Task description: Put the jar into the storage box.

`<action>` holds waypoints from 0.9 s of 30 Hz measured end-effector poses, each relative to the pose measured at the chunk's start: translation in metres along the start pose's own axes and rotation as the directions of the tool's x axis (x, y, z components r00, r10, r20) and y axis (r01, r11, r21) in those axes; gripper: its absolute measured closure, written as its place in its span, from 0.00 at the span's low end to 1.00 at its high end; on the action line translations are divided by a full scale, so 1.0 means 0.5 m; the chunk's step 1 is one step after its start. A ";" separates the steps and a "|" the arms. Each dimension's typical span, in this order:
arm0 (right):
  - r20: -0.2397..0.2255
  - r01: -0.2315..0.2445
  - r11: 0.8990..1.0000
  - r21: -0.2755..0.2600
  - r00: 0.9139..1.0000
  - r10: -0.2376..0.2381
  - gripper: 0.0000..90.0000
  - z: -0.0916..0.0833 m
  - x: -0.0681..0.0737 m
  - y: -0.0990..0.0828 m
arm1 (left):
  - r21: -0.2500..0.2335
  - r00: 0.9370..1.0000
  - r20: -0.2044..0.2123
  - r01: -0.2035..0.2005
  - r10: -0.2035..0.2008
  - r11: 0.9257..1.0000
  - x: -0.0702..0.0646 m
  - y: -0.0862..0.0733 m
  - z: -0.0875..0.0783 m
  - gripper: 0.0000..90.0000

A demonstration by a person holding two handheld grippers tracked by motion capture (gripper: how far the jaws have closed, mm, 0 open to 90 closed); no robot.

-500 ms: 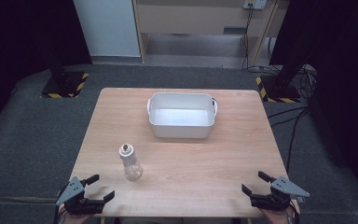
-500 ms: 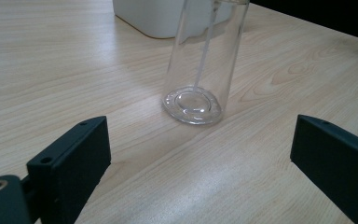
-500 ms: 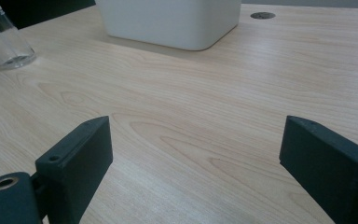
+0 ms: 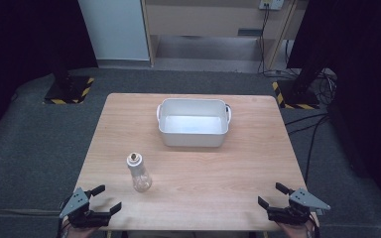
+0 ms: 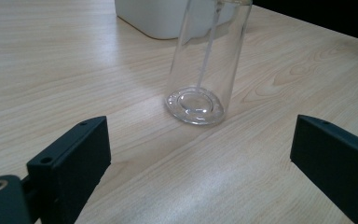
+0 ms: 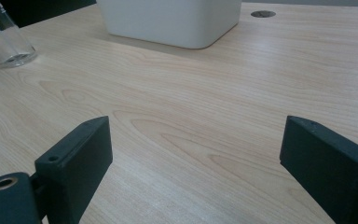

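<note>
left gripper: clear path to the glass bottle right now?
Probably yes. The left gripper is open at the near table edge, and the glass bottle stands upright straight ahead between its fingers' line, with bare wood between. The white tub sits behind, out of the way.

The wooden table [image 4: 218, 198] carries a white plastic tub [image 4: 193, 123] toward 12 o'clock, its long side facing the near edge, with a handle at each end. A clear glass bottle [image 4: 138, 172] with a pale screw neck stands upright toward 8 o'clock of the tub, well apart from it. Grey carpet [image 4: 25, 144] surrounds the table, and black cables [image 4: 307, 130] trail across it at 3 o'clock.
</note>
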State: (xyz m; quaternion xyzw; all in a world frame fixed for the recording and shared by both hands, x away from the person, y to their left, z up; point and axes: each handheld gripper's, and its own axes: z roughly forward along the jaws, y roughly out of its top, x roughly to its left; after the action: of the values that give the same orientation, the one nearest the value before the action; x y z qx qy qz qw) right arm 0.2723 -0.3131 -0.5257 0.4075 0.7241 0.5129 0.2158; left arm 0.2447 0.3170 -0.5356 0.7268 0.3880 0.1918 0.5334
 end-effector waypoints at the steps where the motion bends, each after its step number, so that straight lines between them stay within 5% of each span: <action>1: 0.003 0.006 1.000 0.005 1.000 -0.006 0.10 0.000 0.001 0.000 | -0.007 1.000 0.002 0.001 -0.001 1.000 0.000 0.001 -0.001 0.04; 27: -0.009 0.006 1.000 0.005 1.000 -0.006 0.10 0.000 0.003 -0.001 | -0.005 1.000 -0.028 -0.001 0.001 1.000 -0.011 0.029 0.000 0.04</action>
State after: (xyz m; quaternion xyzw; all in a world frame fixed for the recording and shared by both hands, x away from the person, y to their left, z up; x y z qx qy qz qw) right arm 0.2711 -0.3122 -0.5261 0.4036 0.7276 0.5120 0.2132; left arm 0.2462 0.3108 -0.5214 0.7228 0.3947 0.2032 0.5295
